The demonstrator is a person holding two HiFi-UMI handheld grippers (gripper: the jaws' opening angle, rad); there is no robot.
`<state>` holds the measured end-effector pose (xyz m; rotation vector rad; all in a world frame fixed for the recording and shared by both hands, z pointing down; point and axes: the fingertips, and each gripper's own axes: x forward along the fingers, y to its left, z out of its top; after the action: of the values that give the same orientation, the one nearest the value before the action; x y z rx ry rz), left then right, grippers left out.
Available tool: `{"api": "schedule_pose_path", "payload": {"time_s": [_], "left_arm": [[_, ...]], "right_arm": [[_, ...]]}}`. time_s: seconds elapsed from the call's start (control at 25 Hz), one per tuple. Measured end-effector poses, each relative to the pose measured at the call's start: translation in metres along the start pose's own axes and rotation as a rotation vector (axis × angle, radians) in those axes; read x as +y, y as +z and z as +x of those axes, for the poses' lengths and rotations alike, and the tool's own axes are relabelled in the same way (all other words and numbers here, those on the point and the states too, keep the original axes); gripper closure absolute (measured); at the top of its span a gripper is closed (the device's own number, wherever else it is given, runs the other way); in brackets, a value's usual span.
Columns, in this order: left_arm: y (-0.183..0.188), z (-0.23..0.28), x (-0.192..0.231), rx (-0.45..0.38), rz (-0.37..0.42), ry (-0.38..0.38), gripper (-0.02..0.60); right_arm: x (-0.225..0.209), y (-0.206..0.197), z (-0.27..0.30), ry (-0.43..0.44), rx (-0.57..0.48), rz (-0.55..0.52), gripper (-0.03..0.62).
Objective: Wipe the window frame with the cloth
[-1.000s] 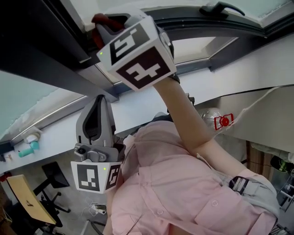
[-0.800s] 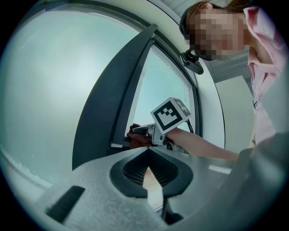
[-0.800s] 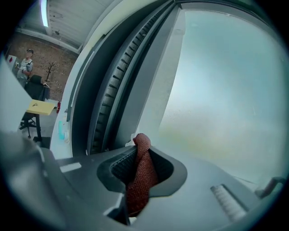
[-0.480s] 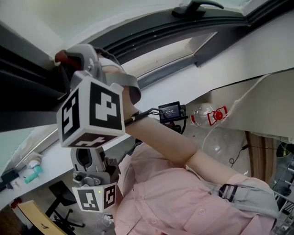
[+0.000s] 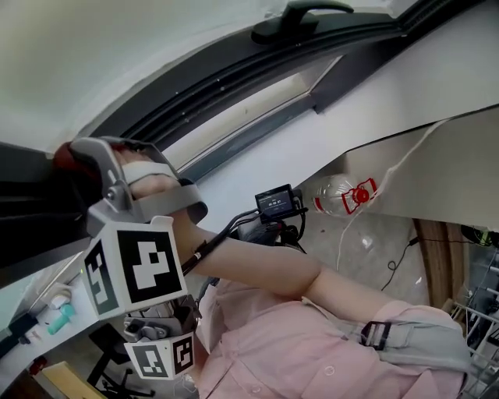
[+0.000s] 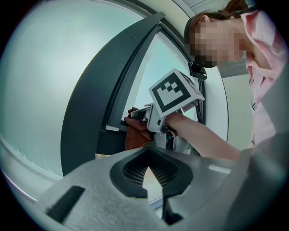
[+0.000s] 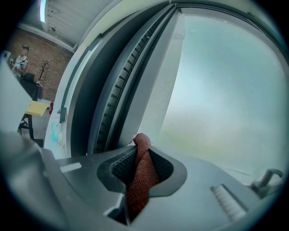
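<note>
My right gripper (image 5: 78, 160) is raised to the dark window frame (image 5: 234, 70) at the left of the head view and is shut on a rust-red cloth (image 5: 64, 154). In the right gripper view the cloth (image 7: 142, 169) is pinched between the jaws, and its bunched tip touches the frame's edge (image 7: 113, 99) beside the frosted pane. The left gripper view shows the right gripper (image 6: 156, 119) pressing the cloth (image 6: 135, 133) against the frame (image 6: 117, 99). My left gripper (image 6: 146, 176) hangs low near the body, jaws together and holding nothing; its marker cube (image 5: 160, 357) shows in the head view.
A black window handle (image 5: 292, 15) sits at the top of the frame. Below runs a white sill (image 5: 257, 167) with a small screen device (image 5: 274, 201), a clear bottle with a red label (image 5: 343, 195), and teal items (image 5: 58, 313) at the far left.
The right gripper has slid the cloth along the frame, leftward and lower in the head view. The left gripper stays low with its jaws together.
</note>
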<state>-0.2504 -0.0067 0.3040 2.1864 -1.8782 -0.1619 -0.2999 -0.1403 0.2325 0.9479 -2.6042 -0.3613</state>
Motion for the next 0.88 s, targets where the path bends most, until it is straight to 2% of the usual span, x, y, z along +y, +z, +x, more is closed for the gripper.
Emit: {"api": "schedule_pose_path", "payload": {"time_s": [0.88], "left_arm": [[0.006,0.001,-0.019,-0.023,0.013,-0.003,0.584]], "right_arm": [[0.001,0.002,-0.004,0.013,-0.019,-0.007,0.533]]}}
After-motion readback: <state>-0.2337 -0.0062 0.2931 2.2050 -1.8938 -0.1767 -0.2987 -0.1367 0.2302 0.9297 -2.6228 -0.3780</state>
